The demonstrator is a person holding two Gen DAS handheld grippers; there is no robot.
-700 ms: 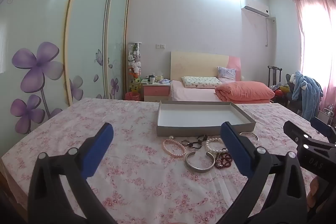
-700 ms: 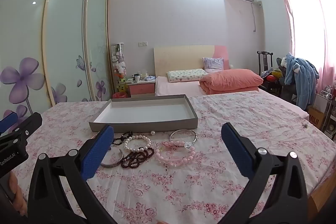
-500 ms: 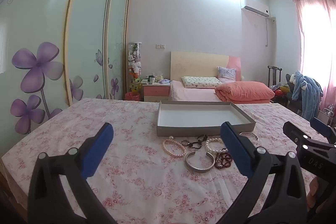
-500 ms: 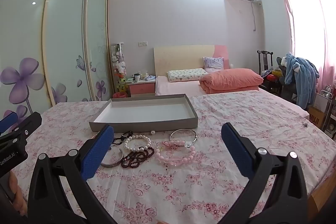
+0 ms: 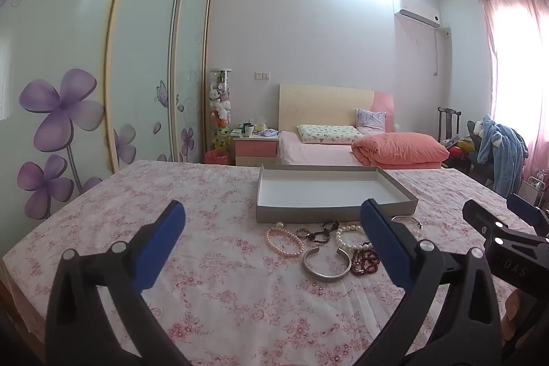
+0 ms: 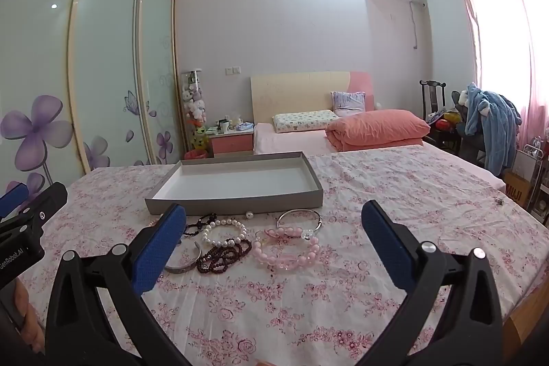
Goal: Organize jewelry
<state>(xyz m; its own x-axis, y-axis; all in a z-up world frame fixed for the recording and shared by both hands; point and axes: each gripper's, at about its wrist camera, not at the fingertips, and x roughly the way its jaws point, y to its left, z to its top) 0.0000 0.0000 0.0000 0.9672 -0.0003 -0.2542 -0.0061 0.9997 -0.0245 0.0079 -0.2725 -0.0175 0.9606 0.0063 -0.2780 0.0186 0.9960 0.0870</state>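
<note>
While nothing is yet picked up, both hand-held tools poised over a table under a white cloth printed with pink flowers (image 6: 394, 194).

Left gripper with black arms and blue pads (image 5: 272, 240): jaws spread wide, nothing between them. Right gripper of the same build (image 6: 274, 240): also spread wide and empty, aimed at the jewelry.

Shallow grey cardboard tray with a white floor (image 6: 236, 203): empty, lying flat near the middle of the table.

Just in front of the tray, all loose on the cloth:
- white pearl bracelet (image 6: 224, 231);
- dark red beaded bracelet (image 6: 223, 258), touching the pearls;
- open silver cuff bangle (image 5: 326, 264);
- chunky pink bead bracelet (image 6: 286, 251);
- thin silver hoop bangle (image 6: 299, 217);
- slim pink bead bracelet (image 5: 284, 240);
- dark chain-link bracelet (image 5: 319, 230).

Step in hand, by judgement: the very start, choosing a first piece. Next move likely calling for a lowering of one gripper onto a single bracelet, closing on its rim without dragging neighbours, then a lift over the tray wall.
</note>
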